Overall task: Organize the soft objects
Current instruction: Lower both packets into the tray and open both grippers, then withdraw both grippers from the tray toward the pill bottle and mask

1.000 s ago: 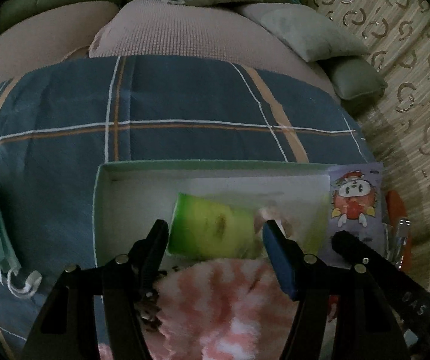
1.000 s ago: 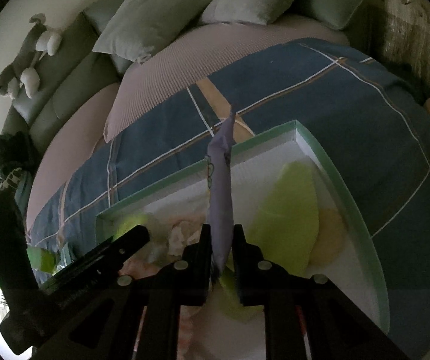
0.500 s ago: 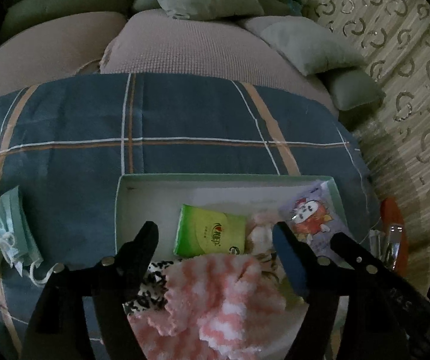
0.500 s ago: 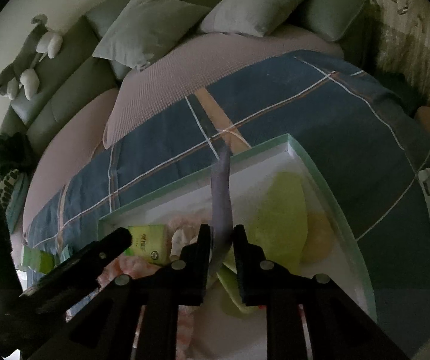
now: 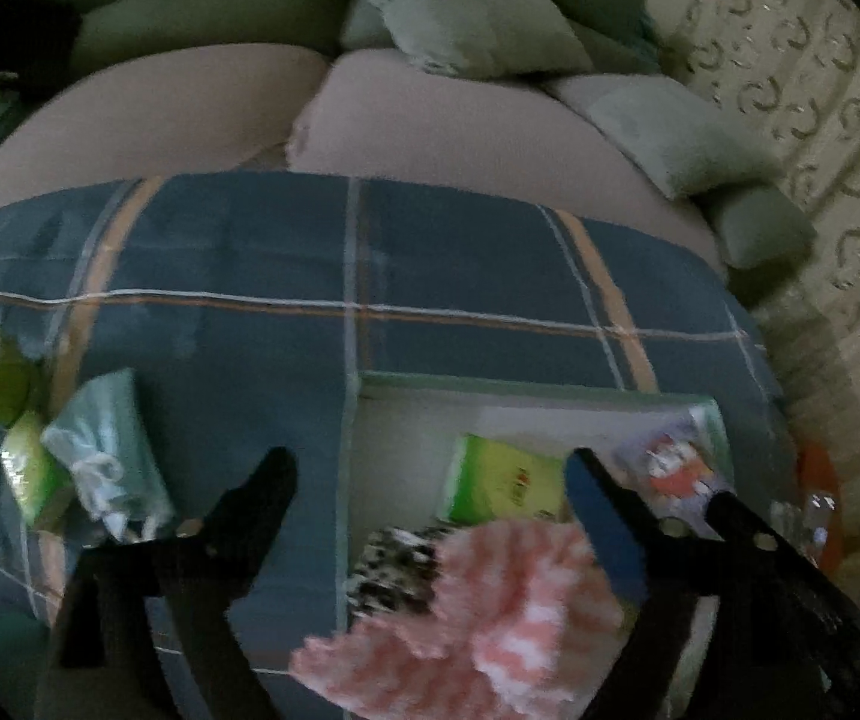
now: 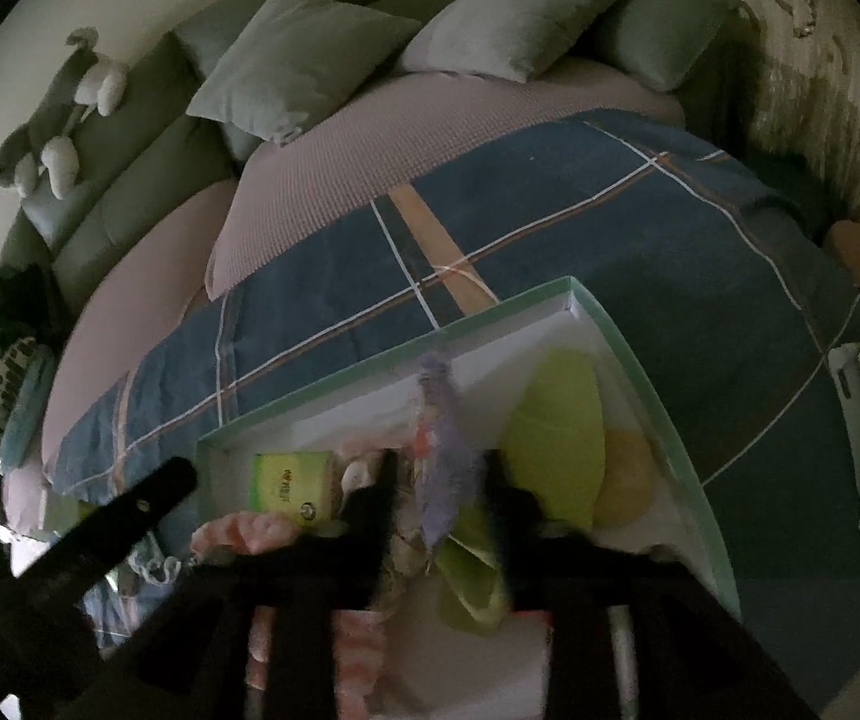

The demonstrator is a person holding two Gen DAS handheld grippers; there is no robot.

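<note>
Soft objects fill a shallow white box [image 6: 658, 414] on a plaid blue bedspread [image 5: 238, 252]. Fluffy pink-and-white cloth [image 5: 490, 618] lies just below the spread, empty left gripper [image 5: 430, 480]. Right gripper [image 6: 437, 483], jaws parted, flanks an upright thin lilac packet [image 6: 445, 480].

A dim home living room: a curved sofa [image 6: 148, 180] with green cushions [image 6: 292, 66], a plush toy [image 6: 52, 126] on its far backrest, and a plaid blanket [image 6: 550, 222] spread near.
</note>
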